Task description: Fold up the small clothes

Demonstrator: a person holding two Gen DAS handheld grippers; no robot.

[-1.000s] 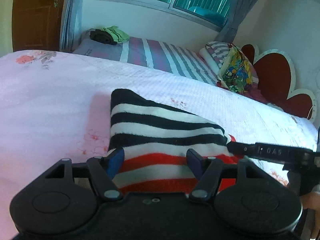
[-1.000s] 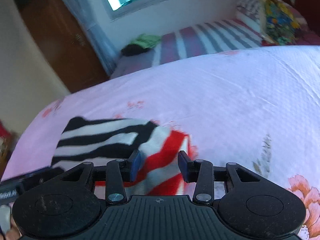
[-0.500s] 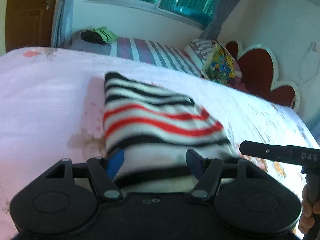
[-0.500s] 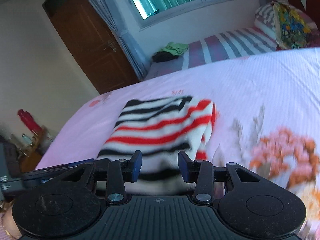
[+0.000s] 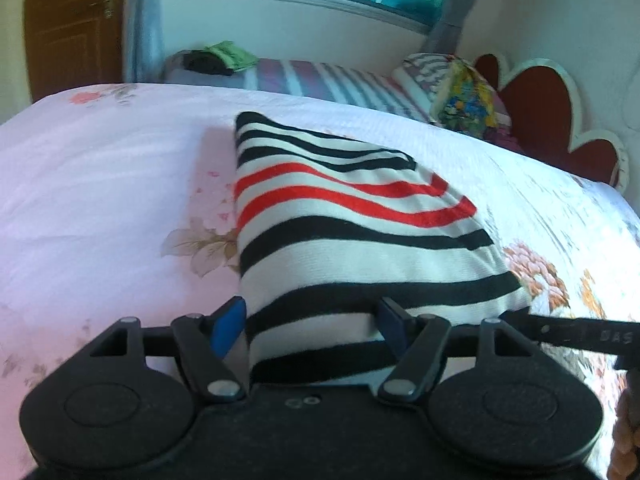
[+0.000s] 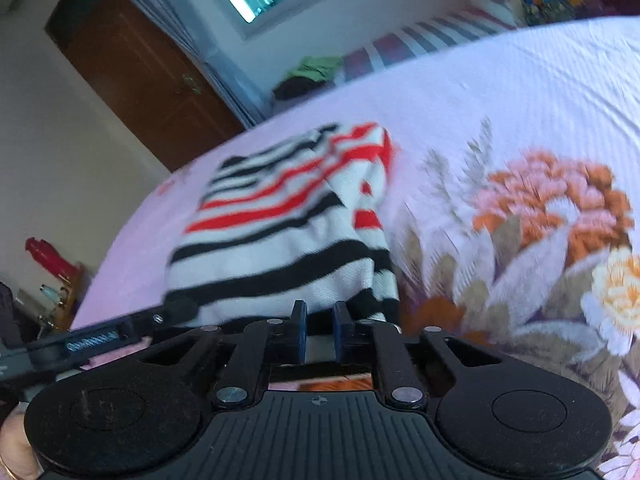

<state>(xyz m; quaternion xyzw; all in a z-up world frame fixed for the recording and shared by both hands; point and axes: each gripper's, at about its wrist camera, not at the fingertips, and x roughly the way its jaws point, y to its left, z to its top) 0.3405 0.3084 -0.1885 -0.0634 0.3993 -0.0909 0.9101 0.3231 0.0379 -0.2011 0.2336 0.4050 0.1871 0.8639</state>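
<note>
Left wrist view: the left gripper point(image 5: 310, 322) is spread wide, the near edge of the folded striped top point(image 5: 352, 232) between its fingers on the pink floral sheet point(image 5: 100, 168). Right wrist view: the right gripper point(image 6: 319, 330) is narrowed, apparently pinching the top's point(image 6: 280, 240) near edge; the blurred frame hides contact.

Right tongs point(image 6: 319, 338) nearly closed, blue pads just a narrow gap apart at the near hem of the striped garment point(image 6: 280, 236); can't tell if cloth is pinched. Garment lies folded on the floral bedsheet point(image 6: 520, 128). Left tongs point(image 6: 100, 334) poke in at lower left, touching the hem. Frame motion-blurred.
</note>
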